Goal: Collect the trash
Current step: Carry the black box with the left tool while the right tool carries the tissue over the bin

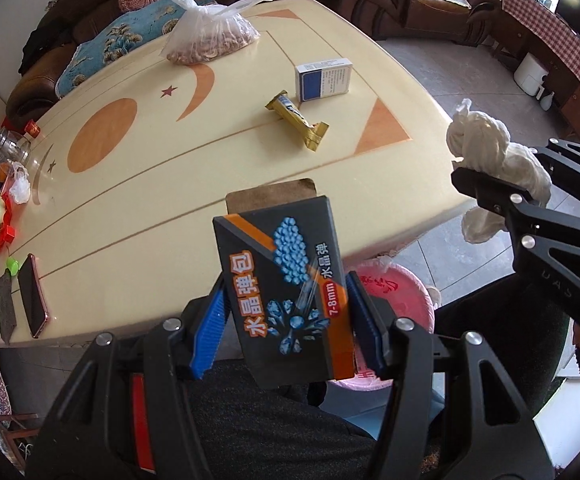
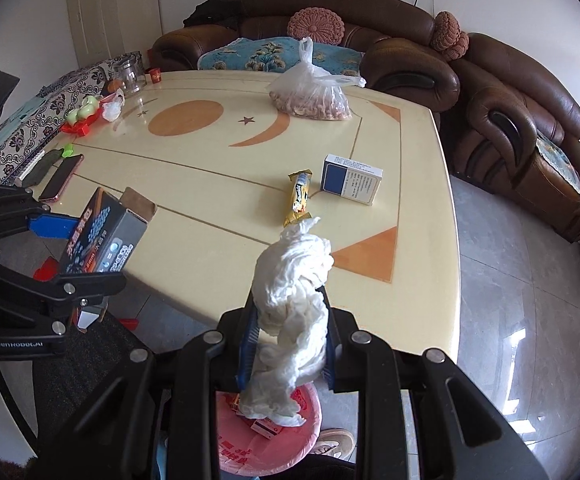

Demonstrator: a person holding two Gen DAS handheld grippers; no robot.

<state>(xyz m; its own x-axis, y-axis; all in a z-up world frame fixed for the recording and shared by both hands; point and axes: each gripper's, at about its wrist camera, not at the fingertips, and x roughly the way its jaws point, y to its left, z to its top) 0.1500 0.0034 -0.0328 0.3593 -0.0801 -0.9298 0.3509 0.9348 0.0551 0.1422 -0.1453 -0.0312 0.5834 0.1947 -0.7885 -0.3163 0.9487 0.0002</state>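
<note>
right wrist: crumpled white tissue wad (image 2: 294,312) in claw (image 2: 290,344)

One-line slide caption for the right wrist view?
Right gripper holds crumpled tissue above pink bin; left gripper grips dark box.

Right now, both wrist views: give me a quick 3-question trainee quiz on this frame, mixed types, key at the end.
1. True or false: the left hand-held gripper is shut on the dark box with blue crystal print.
2. Multiple choice: what does the right hand-held gripper hold? A) gold snack wrapper B) crumpled white tissue C) phone
3. Fill in: the pink bin sits on the floor below the table edge, under the ____ in the right wrist view.

Key:
1. True.
2. B, the crumpled white tissue; the gold snack wrapper lies on the table beside the blue and white carton.
3. tissue
</note>
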